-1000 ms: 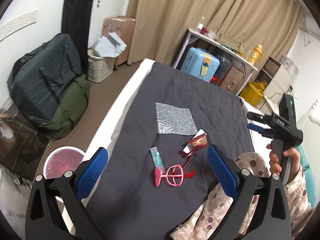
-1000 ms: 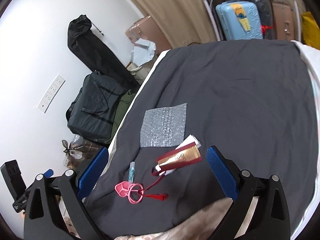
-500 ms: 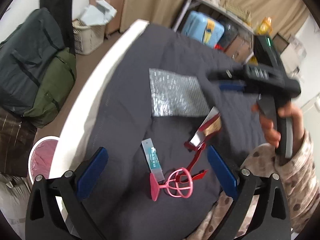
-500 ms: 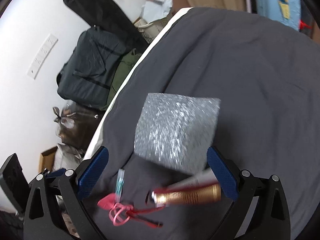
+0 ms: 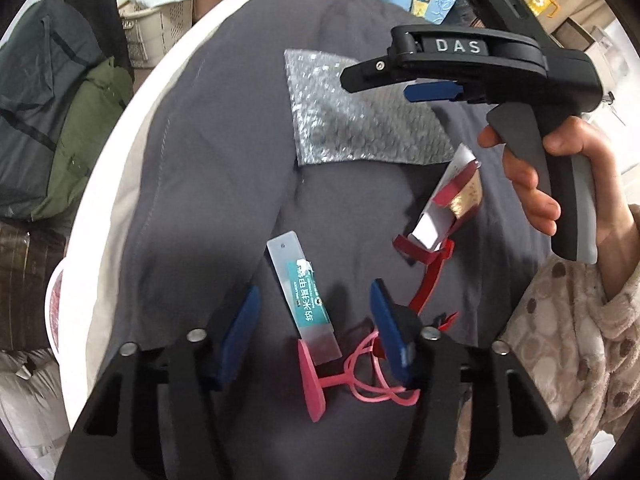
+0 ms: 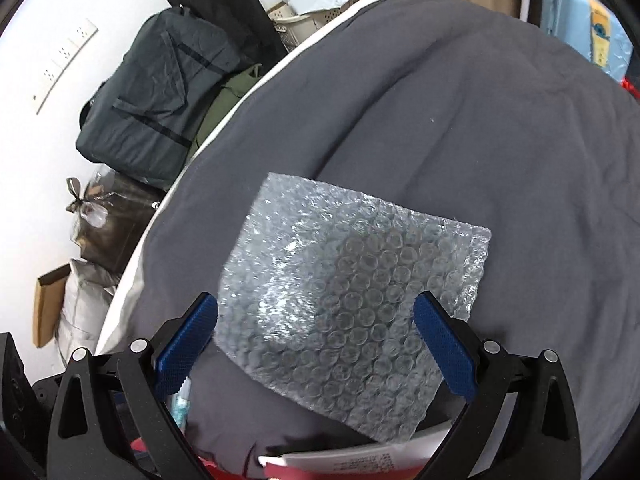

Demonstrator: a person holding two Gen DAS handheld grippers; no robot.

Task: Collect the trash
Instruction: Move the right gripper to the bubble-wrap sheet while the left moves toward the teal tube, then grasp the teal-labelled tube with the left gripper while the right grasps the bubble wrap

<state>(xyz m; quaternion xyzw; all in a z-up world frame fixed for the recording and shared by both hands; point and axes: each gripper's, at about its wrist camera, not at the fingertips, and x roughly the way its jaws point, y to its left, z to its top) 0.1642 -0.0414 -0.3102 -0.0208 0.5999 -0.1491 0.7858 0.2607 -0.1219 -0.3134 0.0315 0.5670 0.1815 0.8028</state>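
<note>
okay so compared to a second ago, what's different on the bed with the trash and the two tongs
Both tongs came down toward the trash. The left tongs are closing around the clear packet, pads not yet on it. The right tongs now hang open over the bubble wrap. The wrap, packet, pink plastic piece and red-gold box lie where they were.

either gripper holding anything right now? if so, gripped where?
Nothing held. Left gripper is closing around the clear packet, pads not yet touching it. Right gripper is open above the bubble wrap.
</note>
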